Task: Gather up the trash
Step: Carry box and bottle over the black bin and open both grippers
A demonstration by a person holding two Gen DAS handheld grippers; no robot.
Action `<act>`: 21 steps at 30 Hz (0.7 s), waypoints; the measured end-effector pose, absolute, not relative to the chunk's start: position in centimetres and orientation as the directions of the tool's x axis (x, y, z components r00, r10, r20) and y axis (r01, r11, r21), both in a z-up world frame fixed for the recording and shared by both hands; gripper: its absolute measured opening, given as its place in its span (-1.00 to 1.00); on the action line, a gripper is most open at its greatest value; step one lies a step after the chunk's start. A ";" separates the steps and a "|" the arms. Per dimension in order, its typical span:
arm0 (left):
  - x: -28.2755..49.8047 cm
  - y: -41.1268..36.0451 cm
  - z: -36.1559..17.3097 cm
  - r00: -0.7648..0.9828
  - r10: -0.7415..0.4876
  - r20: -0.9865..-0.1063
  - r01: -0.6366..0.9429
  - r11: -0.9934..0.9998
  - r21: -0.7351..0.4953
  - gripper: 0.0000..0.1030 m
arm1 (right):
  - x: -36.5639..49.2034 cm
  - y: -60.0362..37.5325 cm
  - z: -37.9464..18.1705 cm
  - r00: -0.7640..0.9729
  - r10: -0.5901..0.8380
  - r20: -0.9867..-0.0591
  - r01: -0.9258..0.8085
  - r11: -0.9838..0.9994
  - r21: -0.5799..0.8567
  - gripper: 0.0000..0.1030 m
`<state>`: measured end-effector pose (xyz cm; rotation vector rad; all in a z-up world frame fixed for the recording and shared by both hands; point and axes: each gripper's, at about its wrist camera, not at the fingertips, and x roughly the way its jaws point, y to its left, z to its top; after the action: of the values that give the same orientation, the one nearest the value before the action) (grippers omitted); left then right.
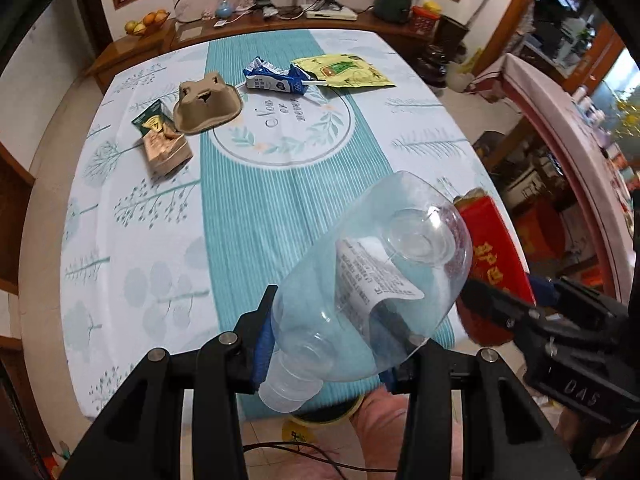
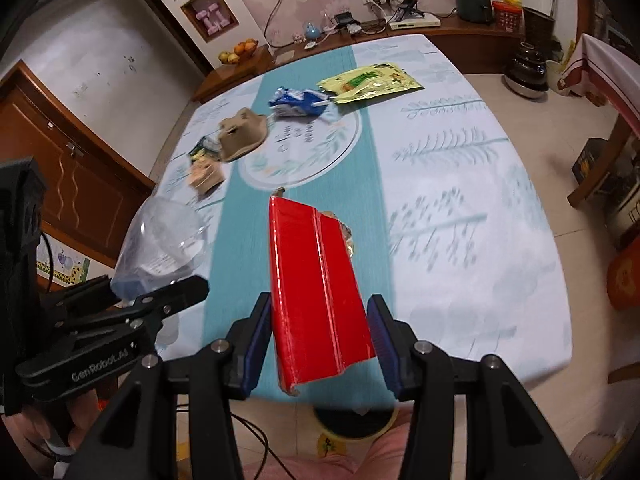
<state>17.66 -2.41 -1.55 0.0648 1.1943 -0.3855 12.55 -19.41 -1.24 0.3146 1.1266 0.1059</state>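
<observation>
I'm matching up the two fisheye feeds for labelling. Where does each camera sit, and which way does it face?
Left wrist: on the left gripper, looking down its fingers at the clear bottle it grips, over the table; right gripper at right.
Right wrist: on the right gripper, looking down at the red box it grips; left gripper, a hand at left.
Shared: milk carton, yellow packet.

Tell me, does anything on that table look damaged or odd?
Yes. The blue and white drink carton lies crumpled on its side near the table's far end, straw sticking out. Beside it the brown moulded-pulp cup tray sits upside down. The red cardboard box held in the right gripper has a torn, ragged far end.
</observation>
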 end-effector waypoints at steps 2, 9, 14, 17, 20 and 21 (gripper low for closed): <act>16.4 -1.8 -1.6 0.309 -0.269 -0.912 0.340 0.927 -0.158 -0.21 | 10.6 -18.0 -0.9 0.444 0.234 -0.865 0.081 0.951 0.299 -0.07; 11.5 1.3 -2.6 0.273 -0.285 -0.919 0.386 0.908 -0.166 -0.21 | 4.5 -14.0 -0.7 0.458 0.228 -0.859 0.124 0.941 0.316 -0.07; 9.0 2.7 -3.7 0.238 -0.287 -0.928 0.380 0.907 -0.183 -0.21 | 1.7 -11.9 -1.5 0.423 0.224 -0.878 0.140 0.941 0.308 -0.07; 7.9 3.3 -4.5 0.220 -0.293 -0.931 0.368 0.908 -0.199 -0.21 | 0.6 -11.3 -2.1 0.405 0.219 -0.888 0.145 0.943 0.299 -0.07; 6.8 3.5 -5.5 0.218 -0.290 -0.932 0.364 0.910 -0.198 -0.21 | -0.3 -11.0 -2.9 0.390 0.216 -0.895 0.154 0.943 0.294 -0.07; 6.5 3.5 -5.8 0.217 -0.289 -0.933 0.362 0.911 -0.198 -0.21 | -0.7 -11.0 -3.4 0.383 0.218 -0.898 0.164 0.940 0.299 -0.07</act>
<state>6.51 3.53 -5.83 0.0668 1.2753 -0.4510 -0.66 -10.97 -3.45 0.3676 1.1845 0.0351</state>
